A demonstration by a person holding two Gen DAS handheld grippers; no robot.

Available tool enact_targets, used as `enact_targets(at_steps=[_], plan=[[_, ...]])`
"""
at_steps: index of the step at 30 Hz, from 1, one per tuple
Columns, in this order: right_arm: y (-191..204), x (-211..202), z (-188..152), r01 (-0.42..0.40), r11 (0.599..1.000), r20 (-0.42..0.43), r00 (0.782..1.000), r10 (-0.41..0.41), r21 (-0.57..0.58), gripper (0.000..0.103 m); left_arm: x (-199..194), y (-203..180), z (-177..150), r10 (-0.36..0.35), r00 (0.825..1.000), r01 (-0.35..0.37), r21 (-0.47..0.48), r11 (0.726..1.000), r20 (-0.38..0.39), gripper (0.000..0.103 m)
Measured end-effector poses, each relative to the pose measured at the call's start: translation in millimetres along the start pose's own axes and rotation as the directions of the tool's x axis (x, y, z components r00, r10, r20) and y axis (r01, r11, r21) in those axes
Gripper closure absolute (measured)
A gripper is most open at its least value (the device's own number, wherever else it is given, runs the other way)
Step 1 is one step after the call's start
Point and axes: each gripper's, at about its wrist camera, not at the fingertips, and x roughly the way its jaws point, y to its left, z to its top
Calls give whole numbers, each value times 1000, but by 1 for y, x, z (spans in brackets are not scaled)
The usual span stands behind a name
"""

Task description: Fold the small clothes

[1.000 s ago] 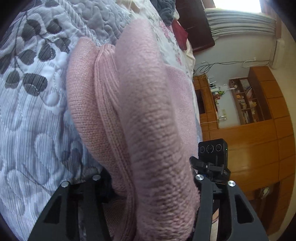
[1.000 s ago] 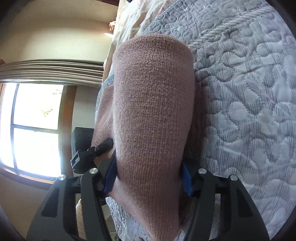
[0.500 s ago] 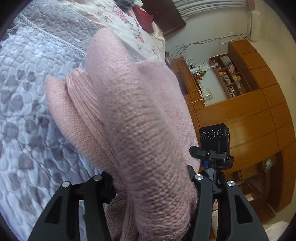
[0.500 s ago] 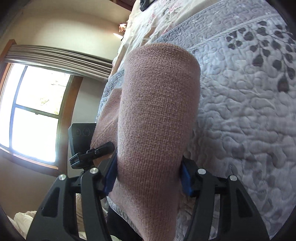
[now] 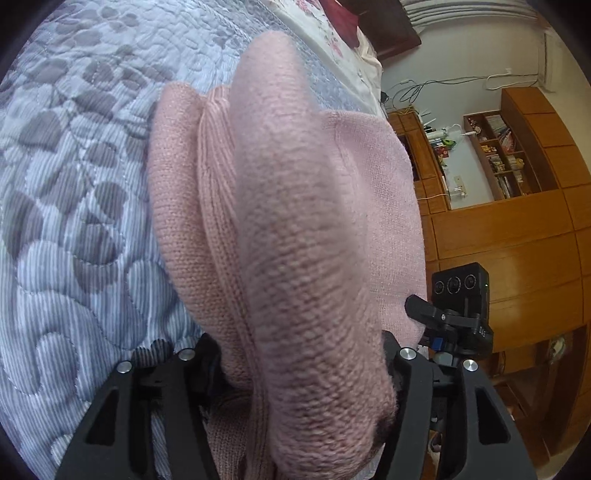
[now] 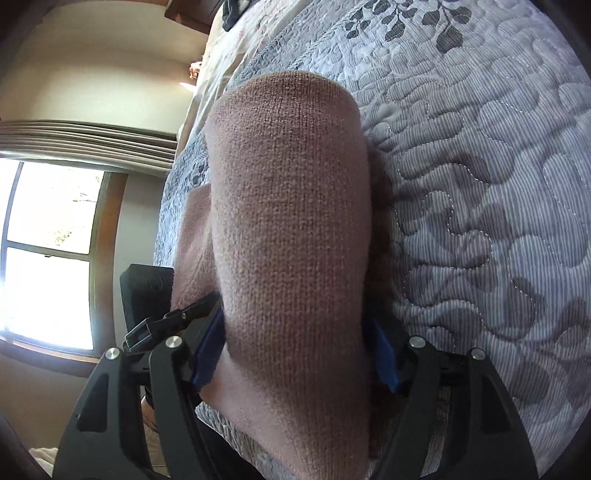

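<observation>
Left gripper (image 5: 295,354) clamped on a thick roll of pink knitted garment (image 5: 295,229), black jaws pressed against the fabric on both sides, fingertips buried in the knit. Garment bunched into several rounded folds, one ribbed band (image 5: 218,206) running lengthwise between two of them, a flatter panel spreading to the right of the main fold. Folds raised in front of the lens, over a grey-and-white quilted bedspread (image 5: 74,206) with leaf pattern; contact between the far end of the garment and the bedspread not discernible. Floral sheet (image 5: 314,33) and a dark red cloth (image 5: 343,22) at the far end of the bed. Wooden cabinets (image 5: 509,240) with open shelves (image 5: 495,155) along the wall at right. Small black camera unit (image 5: 460,291) on a bracket just beside the right jaw.

Right gripper (image 6: 295,354) likewise closed on the same pink knitted garment (image 6: 291,240), blue pads (image 6: 207,350) squeezing a broad smooth fold from either side. Fold extending forward from the jaws, a second layer hanging to its left. Quilted bedspread (image 6: 480,184) filling the right half of the view, directly behind the garment. Bright window (image 6: 44,258) with wooden frame and pleated blind (image 6: 81,140) at left. Black boxy device (image 6: 147,295) near the left jaw
</observation>
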Motion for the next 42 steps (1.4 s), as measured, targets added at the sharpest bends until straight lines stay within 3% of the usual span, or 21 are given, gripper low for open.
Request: enact_targets(at_steps=[5, 8, 11, 15, 16, 18, 20, 22, 28, 31, 32, 34, 35, 37, 42], plan=[[14, -21, -18, 55, 997, 11, 998, -55, -51, 25, -23, -42, -7, 165, 984, -169, 53, 984, 68, 37], [16, -31, -41, 82, 994, 4, 997, -82, -77, 25, -41, -59, -29, 267, 956, -281, 108, 954, 126, 36], [10, -33, -67, 110, 990, -17, 994, -112, -85, 25, -56, -66, -54, 328, 931, -351, 145, 925, 162, 35], [-1, -25, -85, 124, 990, -45, 991, -127, -59, 25, -58, -64, -81, 355, 918, -384, 173, 907, 176, 34], [-4, -24, -88, 126, 991, -49, 990, -129, -51, 30, -56, -60, -86, 363, 916, -390, 169, 905, 169, 34], [-6, -23, -92, 102, 994, -58, 993, -105, -49, 53, -51, -52, -91, 402, 901, -426, 157, 891, 162, 34], [-5, -27, -99, 124, 990, -48, 991, -128, -68, 66, -50, -45, -96, 426, 891, -447, 148, 882, 156, 33], [-4, -33, -109, 145, 985, -40, 988, -149, -92, 71, -47, -40, -96, 435, 887, -456, 151, 877, 153, 33], [0, -19, -113, 219, 972, -38, 974, -223, -89, 71, -44, -36, -101, 459, 876, -480, 171, 860, 149, 33], [13, -19, -114, 260, 960, -20, 965, -263, -102, 64, -48, -42, -103, 480, 867, -497, 161, 853, 134, 33], [23, -17, -115, 292, 950, -9, 955, -295, -114, 55, -50, -46, -105, 489, 862, -506, 164, 847, 132, 33], [39, -21, -118, 369, 915, 21, 928, -371, -161, 46, -55, -54, -110, 512, 847, -530, 169, 831, 142, 33], [46, -24, -123, 421, 889, 42, 906, -420, -181, 33, -58, -58, -113, 526, 838, -545, 169, 821, 148, 33], [59, -27, -127, 486, 850, 82, 873, -480, -202, 28, -64, -66, -120, 547, 822, -569, 171, 805, 160, 33], [71, -41, -148, 569, 797, 140, 823, -551, -205, 16, -75, -83, -141, 565, 801, -595, 174, 784, 197, 28]])
